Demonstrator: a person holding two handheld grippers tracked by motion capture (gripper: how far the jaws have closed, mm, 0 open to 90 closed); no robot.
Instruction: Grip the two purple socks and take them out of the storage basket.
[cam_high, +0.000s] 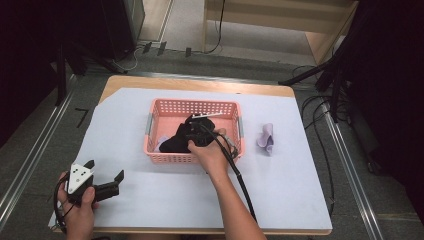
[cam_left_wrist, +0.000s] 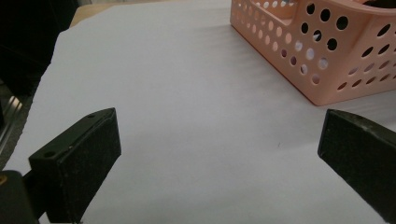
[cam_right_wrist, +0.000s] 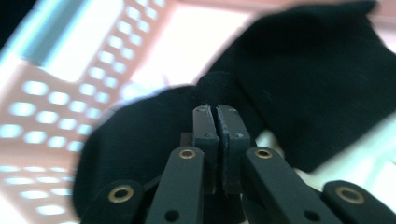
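Observation:
A pink perforated basket (cam_high: 192, 102) stands in the middle of the white-covered table. Inside it lies a black cloth (cam_high: 175, 142), bunched up. My right gripper (cam_high: 186, 139) reaches down into the basket, and in the right gripper view its jaws (cam_right_wrist: 215, 109) stand pressed together with a fold of the black cloth (cam_right_wrist: 317, 70) pinched at their tips. My left gripper (cam_high: 105, 170) rests at the table's near left corner, open, with nothing between its jaws (cam_left_wrist: 219, 140). The basket's corner (cam_left_wrist: 327, 70) is ahead of it to the right.
A small lavender cloth (cam_high: 266, 138) lies on the white sheet (cam_high: 280, 190) to the right of the basket. Another pale lavender piece (cam_high: 161, 145) peeks out under the black cloth inside the basket. Cables and dark stands surround the table.

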